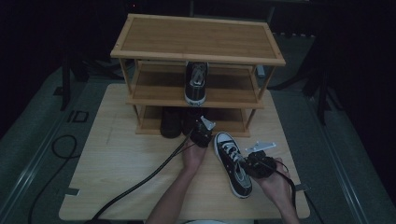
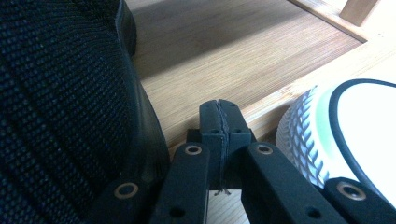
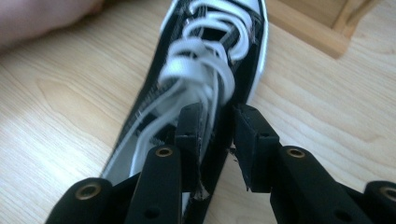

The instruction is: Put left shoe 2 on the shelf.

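A black sneaker with white laces (image 1: pixel 232 161) lies on the table, toe toward the rack. My right gripper (image 1: pixel 246 164) is at its heel end. In the right gripper view the sneaker's side wall (image 3: pixel 219 140) stands between the jaws of the right gripper (image 3: pixel 217 135), one jaw inside the shoe and one outside; a gap shows on the outer side, so it is open. My left gripper (image 1: pixel 201 126) hovers at the front of the rack's bottom shelf, shut on nothing (image 2: pixel 219 112). A black knitted shoe (image 2: pixel 60 102) is at its left, the sneaker's white toe cap (image 2: pixel 345 126) at its right.
The three-tier bamboo rack (image 1: pixel 196 37) stands at the table's far side. A matching sneaker (image 1: pixel 196 81) sits on the middle shelf, dark shoes (image 1: pixel 172 122) on the bottom one. Cables trail over the wooden table (image 1: pixel 126 163) toward the front left.
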Demonstrator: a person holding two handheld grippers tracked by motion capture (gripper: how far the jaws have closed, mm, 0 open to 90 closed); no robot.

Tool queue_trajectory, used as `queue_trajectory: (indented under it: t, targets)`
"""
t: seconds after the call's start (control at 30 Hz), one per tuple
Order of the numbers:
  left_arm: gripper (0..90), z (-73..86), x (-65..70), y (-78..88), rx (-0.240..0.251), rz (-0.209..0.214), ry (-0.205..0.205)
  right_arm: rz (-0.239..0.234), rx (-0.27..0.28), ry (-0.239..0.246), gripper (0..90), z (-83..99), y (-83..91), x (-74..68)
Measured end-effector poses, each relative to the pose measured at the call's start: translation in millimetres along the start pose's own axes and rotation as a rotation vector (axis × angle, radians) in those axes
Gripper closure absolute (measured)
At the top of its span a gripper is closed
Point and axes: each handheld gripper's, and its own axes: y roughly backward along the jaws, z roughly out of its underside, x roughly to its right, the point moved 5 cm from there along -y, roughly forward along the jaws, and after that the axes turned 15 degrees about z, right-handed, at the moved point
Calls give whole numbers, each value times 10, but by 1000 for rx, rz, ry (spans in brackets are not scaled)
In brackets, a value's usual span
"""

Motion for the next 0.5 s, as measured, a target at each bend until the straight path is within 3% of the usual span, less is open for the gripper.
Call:
queue_trajectory:
  t: [0.37, 0.5]
  targets:
    - [900, 0, -1, 0, 0, 0, 0, 33, -44, -9, 742, -4, -194, -67]
    - [900, 0, -1, 0, 0, 1, 1, 24, -41, -19, 839, -9, -221, -73]
